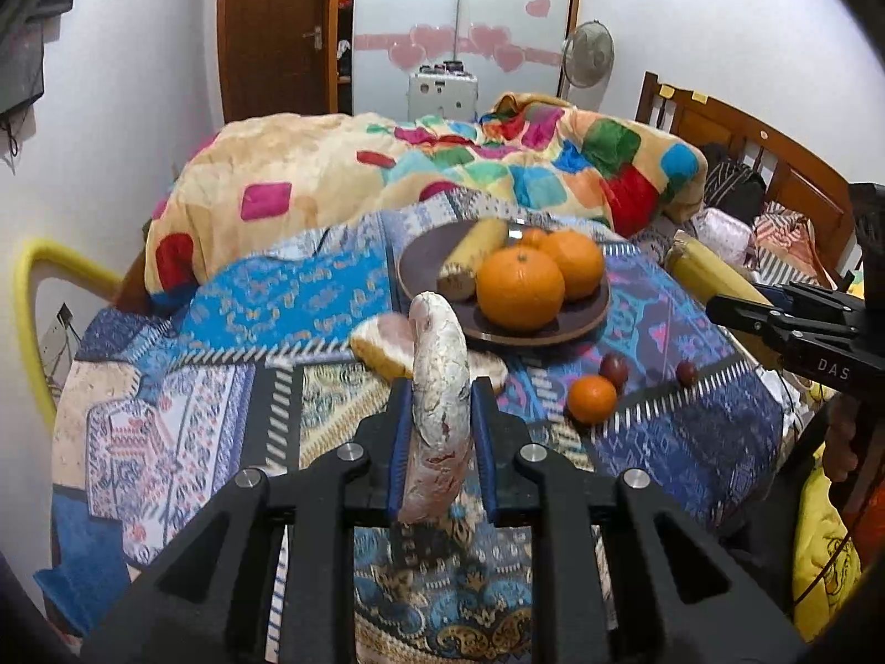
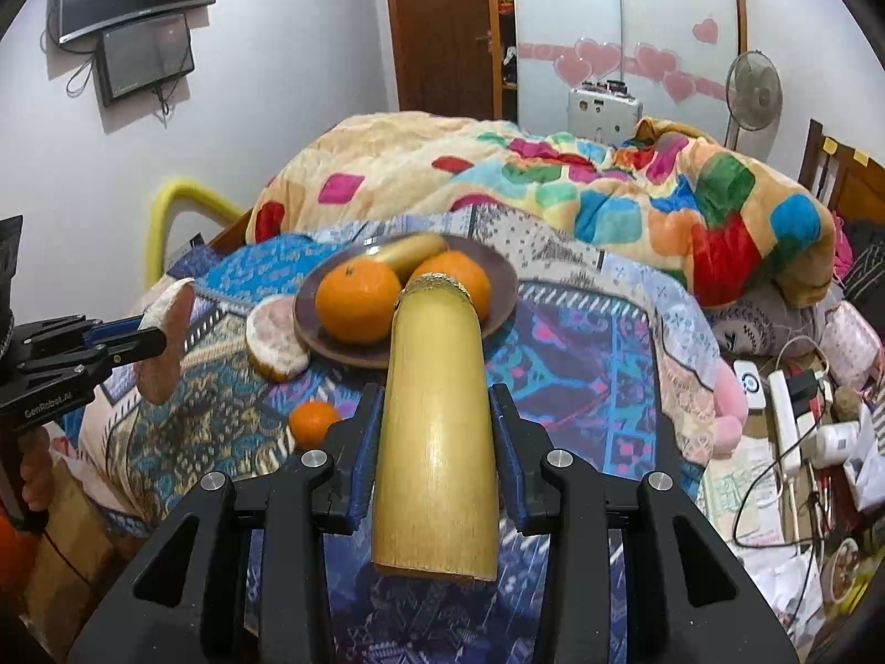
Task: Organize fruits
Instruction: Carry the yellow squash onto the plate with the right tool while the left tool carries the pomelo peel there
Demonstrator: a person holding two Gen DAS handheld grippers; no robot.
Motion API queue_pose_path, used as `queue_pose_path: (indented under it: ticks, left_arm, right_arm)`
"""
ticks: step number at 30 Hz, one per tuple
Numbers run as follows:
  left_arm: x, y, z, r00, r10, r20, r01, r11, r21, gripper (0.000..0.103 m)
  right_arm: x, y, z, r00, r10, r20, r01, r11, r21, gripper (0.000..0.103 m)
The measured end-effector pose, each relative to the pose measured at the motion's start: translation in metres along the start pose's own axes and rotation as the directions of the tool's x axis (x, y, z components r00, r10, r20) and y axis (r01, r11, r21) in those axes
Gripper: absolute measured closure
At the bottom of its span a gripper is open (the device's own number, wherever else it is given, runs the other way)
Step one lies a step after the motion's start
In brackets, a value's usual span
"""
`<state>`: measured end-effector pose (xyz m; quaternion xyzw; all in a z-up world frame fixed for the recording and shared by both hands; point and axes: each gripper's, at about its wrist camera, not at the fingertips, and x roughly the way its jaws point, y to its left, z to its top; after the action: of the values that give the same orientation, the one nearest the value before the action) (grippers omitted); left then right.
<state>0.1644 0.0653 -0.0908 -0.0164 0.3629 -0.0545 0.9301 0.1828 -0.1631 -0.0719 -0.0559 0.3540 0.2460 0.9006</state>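
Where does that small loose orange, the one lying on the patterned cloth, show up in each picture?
Left wrist view: small loose orange right of centre, beyond the left gripper, beside two dark red fruits.
Right wrist view: lower left of centre, just left of the right gripper.
Shared landmark: brown plate.

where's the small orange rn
The small orange sits on the patterned cloth, off the plate, just front-right of it in the left wrist view, beside a dark round fruit. In the right wrist view it's left of the right gripper.
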Motion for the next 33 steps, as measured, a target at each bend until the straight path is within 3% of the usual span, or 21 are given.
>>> queue_pose_path:
  ticks: [14, 33]
  left_arm:
    - [0.035, -0.002, 0.048, 0.999, 0.011, 0.047, -0.012, 1.0, 0.023, 0.082]
    - [0.116, 0.003, 0.088, 0.999, -0.047, -0.023, 0.046, 0.999, -0.022, 0.082]
  right_arm:
    - [0.023, 0.002, 0.043, 0.998, 0.004, 0.062, -0.002, 1.0, -0.025, 0.069]
    - [0.113, 0.002, 0.084, 0.998, 0.042, -0.047, -0.043, 0.999, -0.031, 0.069]
